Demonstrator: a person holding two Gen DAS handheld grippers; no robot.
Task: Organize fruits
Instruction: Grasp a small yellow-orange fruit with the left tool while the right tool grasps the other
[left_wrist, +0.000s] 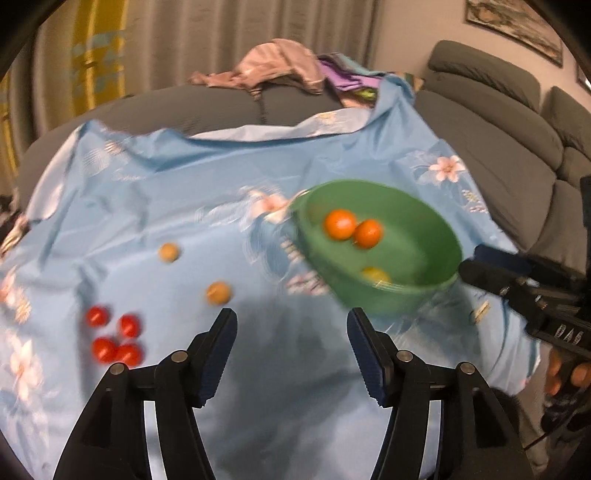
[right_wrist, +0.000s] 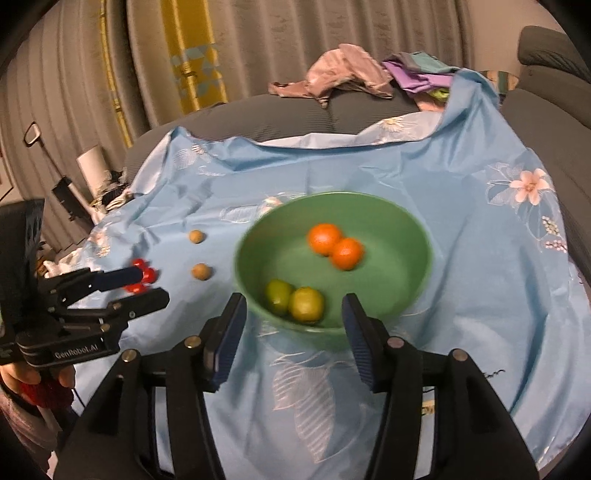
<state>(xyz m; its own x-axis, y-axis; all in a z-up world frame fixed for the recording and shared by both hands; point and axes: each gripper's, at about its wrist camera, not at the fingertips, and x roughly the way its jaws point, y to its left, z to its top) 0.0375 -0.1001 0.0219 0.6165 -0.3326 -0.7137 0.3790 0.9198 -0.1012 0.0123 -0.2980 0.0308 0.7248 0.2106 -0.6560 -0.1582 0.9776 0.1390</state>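
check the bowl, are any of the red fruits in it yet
No: the green bowl holds only two orange fruits and two green ones; the red fruits lie on the blue cloth.

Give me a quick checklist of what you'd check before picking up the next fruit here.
1. Left tool open and empty: ok.
2. Right tool open and empty: ok.
3. Green bowl has room, holding two oranges and two green fruits: ok.
4. Red fruits on the cloth, unobstructed: ok.
5. Two tan fruits loose outside the bowl: ok.
6. Bowl sitting still: cannot tell, blurred.
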